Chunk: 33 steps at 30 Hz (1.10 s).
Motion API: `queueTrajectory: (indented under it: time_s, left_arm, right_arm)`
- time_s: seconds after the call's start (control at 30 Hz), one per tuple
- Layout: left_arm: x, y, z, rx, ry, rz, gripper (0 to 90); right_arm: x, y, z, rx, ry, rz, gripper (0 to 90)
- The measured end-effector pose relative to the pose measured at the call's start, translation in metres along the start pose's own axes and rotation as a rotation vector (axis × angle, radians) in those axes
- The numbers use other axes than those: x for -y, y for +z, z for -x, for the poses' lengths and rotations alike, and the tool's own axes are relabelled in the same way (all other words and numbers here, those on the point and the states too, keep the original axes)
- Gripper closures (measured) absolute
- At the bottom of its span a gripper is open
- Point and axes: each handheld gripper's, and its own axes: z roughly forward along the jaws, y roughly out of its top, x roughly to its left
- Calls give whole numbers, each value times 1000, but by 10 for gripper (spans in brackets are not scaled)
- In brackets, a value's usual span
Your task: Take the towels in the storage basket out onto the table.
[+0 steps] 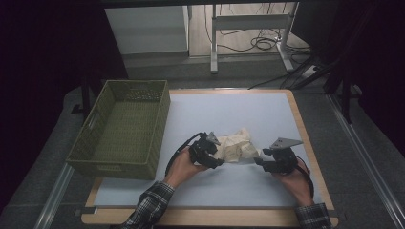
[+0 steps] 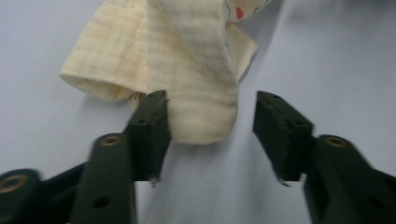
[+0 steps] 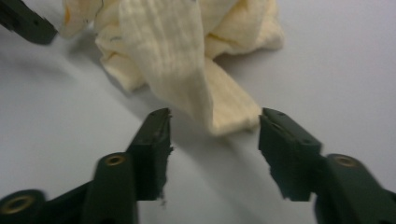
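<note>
Pale table mat point(image 1: 229, 112), green basket point(image 1: 125, 128) left, crumpled cream cloth point(image 1: 237, 146) between left tongs point(image 1: 217, 155) and right tongs point(image 1: 260, 159), both released.

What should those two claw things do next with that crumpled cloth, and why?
Probably ease each gripper a touch forward and close. The cream cloth lies crumpled on the table, and a folded end reaches between the open jaws of the left gripper and the right gripper. Neither set of jaws pinches it yet.

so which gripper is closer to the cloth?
Left. The left gripper is at the cloth's left edge, a fold between its open jaws. The right gripper is just off the cloth's right corner, jaws open.
</note>
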Motion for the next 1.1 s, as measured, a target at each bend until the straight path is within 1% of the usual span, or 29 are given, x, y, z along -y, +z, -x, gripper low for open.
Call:
queueTrajectory:
  time_s: [0.03, 0.07, 0.1, 0.13, 0.17, 0.2, 0.23, 0.27, 0.33, 0.4, 0.43, 0.5, 0.57, 0.63, 0.73, 0.77, 0.8, 0.83, 0.87, 0.9, 0.93, 0.97, 1.0, 1.03, 1.07, 1.1]
  left_arm:
    - [0, 1, 0, -2, -2, -4, 473]
    - [0, 3, 0, -11, 2, -6, 524]
    - [0, 4, -1, -11, 4, -4, 689]
    - [0, 4, -1, -11, 4, -4, 758]
    - [0, 3, -3, -3, 0, 4, 758]
    - [0, 2, -4, 3, -4, 9, 815]
    - [0, -1, -4, -4, -1, 19, 848]
    - [-1, -4, -5, -9, 2, 21, 865]
    - [-2, -11, -7, -23, 1, 34, 870]
    - [-5, -19, -10, -38, -4, 48, 873]
    - [-6, -25, -12, -49, -8, 60, 873]
    - [-11, -37, -17, -65, -15, 83, 873]
    - [-15, -44, -20, -70, -23, 99, 872]
    - [-22, -51, -27, -95, -35, 102, 871]
    - [-30, -57, -36, -119, -56, 111, 870]
    - [-32, -58, -38, -124, -60, 111, 871]
    - [-35, -59, -42, -135, -64, 112, 871]
    - [-39, -59, -46, -146, -69, 109, 868]
    - [-42, -59, -50, -156, -77, 104, 868]
    - [-50, -56, -59, -203, -81, 77, 866]
    - [-50, -56, -59, -203, -81, 77, 866]
    - [-54, -52, -66, -217, -99, 65, 866]
    - [-55, -49, -70, -222, -108, 60, 857]
    - [-57, -41, -82, -243, -134, 36, 829]
    - [-57, -41, -82, -243, -134, 36, 798]
    - [-56, -36, -87, -241, -164, 32, 798]
  right_arm:
    - [0, 0, 0, 0, 0, 0, 469]
    - [-3, 3, 1, -11, 1, -2, 504]
    - [-7, 8, 3, -20, -8, -12, 637]
    - [-7, 8, 3, -20, -8, -12, 637]
    - [-9, 9, 3, -22, -11, -17, 696]
    - [-10, 10, 4, -36, -11, -23, 775]
    - [-11, 10, 4, -54, -3, -30, 821]
    - [-13, 8, 5, -61, 2, -32, 864]
    - [-16, 2, 7, -62, -1, -30, 875]
    - [-23, -7, 10, -45, -8, -24, 877]
    - [-23, -7, 10, -45, -8, -24, 877]
    - [-31, -16, 15, -27, -7, -10, 877]
    - [-37, -23, 19, -20, -4, 3, 877]
    - [-46, -29, 25, 1, -4, 6, 876]
    - [-59, -34, 33, 24, -4, 4, 877]
    - [-67, -35, 38, 39, -2, 3, 877]
    - [-67, -35, 38, 39, -2, 3, 877]
    - [-76, -35, 44, 52, 3, 1, 876]
    - [-76, -35, 44, 52, 3, 1, 876]
    - [-85, -33, 50, 68, 10, -5, 876]
    - [-85, -33, 50, 68, 10, -5, 876]
    - [-89, -30, 53, 78, 13, -14, 877]
    - [-93, -26, 57, 87, 20, -25, 876]
    - [-97, -18, 64, 97, 30, -42, 875]
    - [-97, -18, 64, 97, 30, -42, 875]
    - [-98, -12, 68, 101, 43, -55, 868]
